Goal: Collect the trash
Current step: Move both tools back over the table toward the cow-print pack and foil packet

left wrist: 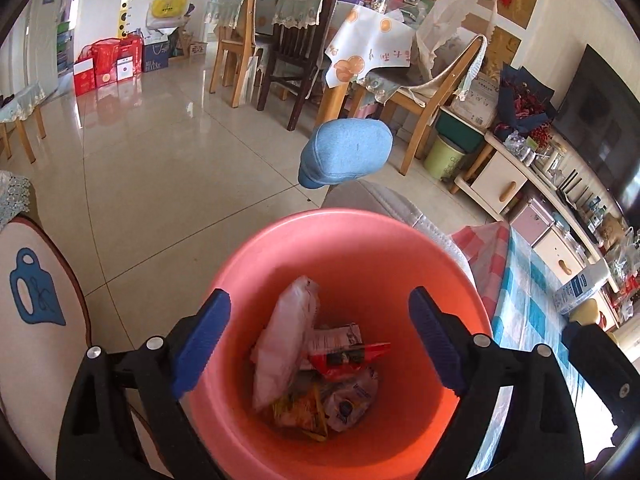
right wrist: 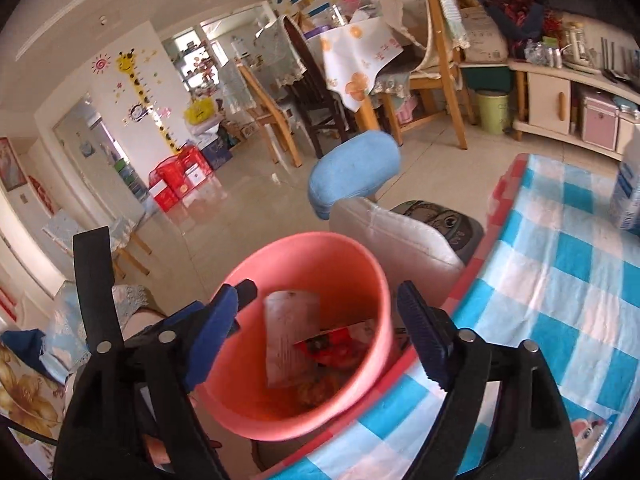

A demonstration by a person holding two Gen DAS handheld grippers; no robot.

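A pink plastic bucket (left wrist: 352, 240) stands beside the checked table, seen from above in both views (right wrist: 360, 264). Inside lie a white wrapper (left wrist: 284, 336), a red snack packet (left wrist: 348, 356) and several crumpled wrappers (left wrist: 320, 404). My left gripper (left wrist: 320, 340) is open and empty, its blue pads on either side of the bucket's mouth, above it. My right gripper (right wrist: 320, 332) is open and empty, hovering over the bucket from the table side. The left gripper's blue pad (right wrist: 224, 312) shows at the bucket's left rim in the right wrist view.
A blue-and-white checked tablecloth (right wrist: 560, 300) covers the table at right, with a blue-and-white carton (right wrist: 628, 192) on it. A chair with a blue cap (left wrist: 344, 152) on its back stands behind the bucket. Dining chairs, a green bin (left wrist: 444, 158) and a TV cabinet stand farther off.
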